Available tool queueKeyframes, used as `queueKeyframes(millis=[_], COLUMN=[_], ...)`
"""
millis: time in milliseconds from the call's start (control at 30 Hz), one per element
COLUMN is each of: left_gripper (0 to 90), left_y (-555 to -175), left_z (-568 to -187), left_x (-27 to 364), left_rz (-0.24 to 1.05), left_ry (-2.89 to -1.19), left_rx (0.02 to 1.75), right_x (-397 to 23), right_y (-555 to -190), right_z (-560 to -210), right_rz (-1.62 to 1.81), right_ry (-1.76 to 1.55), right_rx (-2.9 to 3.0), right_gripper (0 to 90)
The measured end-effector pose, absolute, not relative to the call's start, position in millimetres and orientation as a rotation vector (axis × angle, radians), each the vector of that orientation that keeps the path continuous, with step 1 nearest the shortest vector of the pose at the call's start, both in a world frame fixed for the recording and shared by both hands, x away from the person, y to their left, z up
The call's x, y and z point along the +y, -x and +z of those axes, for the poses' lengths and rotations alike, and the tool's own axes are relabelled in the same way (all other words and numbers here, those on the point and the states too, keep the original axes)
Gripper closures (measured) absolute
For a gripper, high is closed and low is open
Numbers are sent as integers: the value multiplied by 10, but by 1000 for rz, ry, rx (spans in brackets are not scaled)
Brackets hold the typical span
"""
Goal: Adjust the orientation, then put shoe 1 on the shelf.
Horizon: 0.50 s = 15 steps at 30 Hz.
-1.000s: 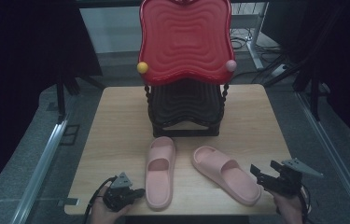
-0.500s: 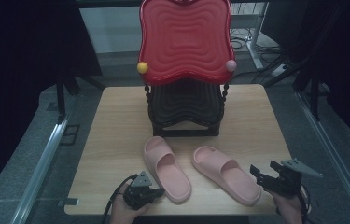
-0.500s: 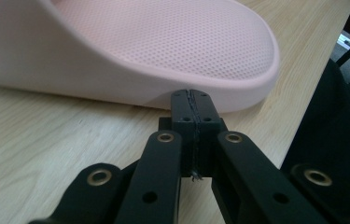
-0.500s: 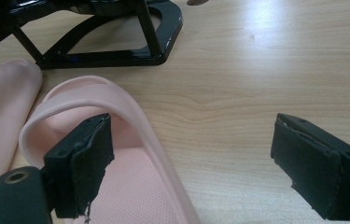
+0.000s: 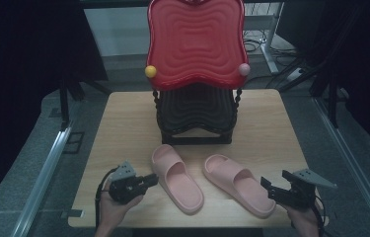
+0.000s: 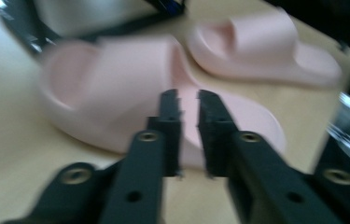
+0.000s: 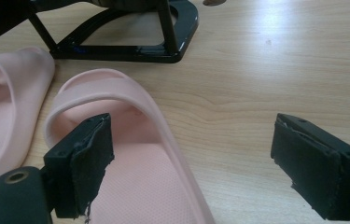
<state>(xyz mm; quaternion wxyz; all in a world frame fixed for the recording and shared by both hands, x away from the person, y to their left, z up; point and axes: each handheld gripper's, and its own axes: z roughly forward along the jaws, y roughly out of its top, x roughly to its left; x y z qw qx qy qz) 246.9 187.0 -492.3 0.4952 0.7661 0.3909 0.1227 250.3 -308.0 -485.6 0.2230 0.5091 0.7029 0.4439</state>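
Two pale pink slippers lie on the wooden table (image 5: 123, 123). The left slipper (image 5: 177, 180) (image 6: 116, 88) is skewed, with its heel towards the right. The right slipper (image 5: 239, 185) (image 7: 154, 177) lies beside it. My left gripper (image 5: 152, 179) (image 6: 189, 100) is just left of the left slipper and clear of it. Its jaws have just been opening and stand a little apart with nothing between them. My right gripper (image 5: 275, 183) (image 7: 191, 163) is wide open at the right slipper's heel end. One jaw hangs over the footbed, and neither jaw touches the slipper.
A tall red wavy panel (image 5: 195, 44) sits on a black ribbed stand (image 5: 195, 111) at the middle back of the table. Its base (image 7: 130, 46) is just beyond the slippers. A yellow ball (image 5: 150, 71) and a pink ball (image 5: 244, 69) sit at the panel's corners. Dark floor and cables surround the table.
The left slipper was turned askew between the first two frames. Since then my left gripper has let go of its heel and drawn back left and up. The right gripper stayed put.
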Motion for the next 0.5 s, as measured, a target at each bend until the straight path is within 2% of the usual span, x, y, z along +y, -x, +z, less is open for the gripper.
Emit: queueKeyframes(millis=[100,133,267,500], left_gripper=[400,400,300,270], left_y=[-2538,-2557,-2579,-2500], left_z=[-4893,-4901,-4958,-5073], left_x=[1905,1920,1973,2056], left_rz=[391,397,402,383], left_ry=[-1845,-1836,-1822,-1826], left_rx=[979,989,1028,1025], right_x=[-3056,-3056,-3030,-2899], right_y=[-2473,-2473,-2435,-2373], right_z=[-4828,-4828,-4768,-4658], right_rz=[1280,1280,1315,1332], right_ry=[-1378,-1378,-1313,-1242], right_rx=[1962,1962,2004,2035], right_gripper=[130,130,130,133])
